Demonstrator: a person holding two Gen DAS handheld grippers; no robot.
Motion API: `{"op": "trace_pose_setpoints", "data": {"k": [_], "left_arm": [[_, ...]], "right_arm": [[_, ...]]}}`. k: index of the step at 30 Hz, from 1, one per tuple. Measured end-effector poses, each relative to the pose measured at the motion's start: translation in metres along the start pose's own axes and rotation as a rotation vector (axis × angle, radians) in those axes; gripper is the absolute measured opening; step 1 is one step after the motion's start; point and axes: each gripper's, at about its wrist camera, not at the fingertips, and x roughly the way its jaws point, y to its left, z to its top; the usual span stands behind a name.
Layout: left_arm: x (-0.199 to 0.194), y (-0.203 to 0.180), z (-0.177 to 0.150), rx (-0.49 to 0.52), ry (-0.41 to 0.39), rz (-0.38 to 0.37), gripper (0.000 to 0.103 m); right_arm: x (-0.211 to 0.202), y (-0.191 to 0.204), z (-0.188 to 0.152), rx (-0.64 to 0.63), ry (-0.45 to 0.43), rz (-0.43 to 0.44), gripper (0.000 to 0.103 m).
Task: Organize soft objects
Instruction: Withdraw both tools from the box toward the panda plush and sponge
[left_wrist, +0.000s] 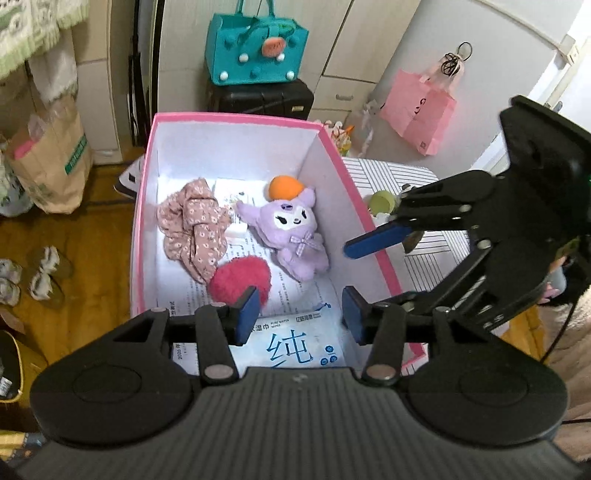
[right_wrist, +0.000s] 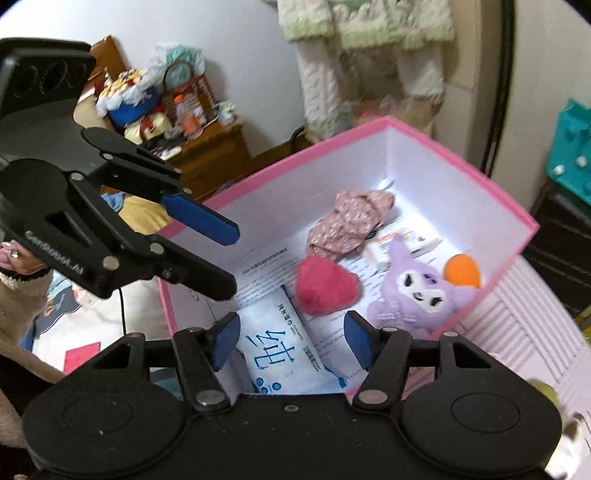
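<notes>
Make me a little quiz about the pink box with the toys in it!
1. True or false: the purple plush lies inside the box.
2. What colour is the fluffy ball next to the floral scrunchie?
3. Which lies nearest the left tool? A) wipes pack B) scrunchie C) teal bag

Key: 1 true. 2 red. 3 A.
</notes>
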Motion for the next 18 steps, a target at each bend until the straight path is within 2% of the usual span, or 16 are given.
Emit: {"op": "trace_pose_setpoints", "data": {"k": [7,13,18], "left_arm": [[-0.026,-0.019,-0.009,0.063,-0.041,0.028,0.054],[-0.052,-0.044,-0.017,0.125,-0.083,0.054,0.061],[-0.068,-0.065,-0.027,0.171,-0.099,0.052,0.065]], "right_arm": [[-0.039,0.029,-0.016,-0.054,-0.091,-0.131,0.067],[-0.076,0.056,-0.039,-0.091,-0.167,-0.193,0.067],[-0.096,0.073,-0.061,-0.11,-0.192,-0.235,0.067]]}}
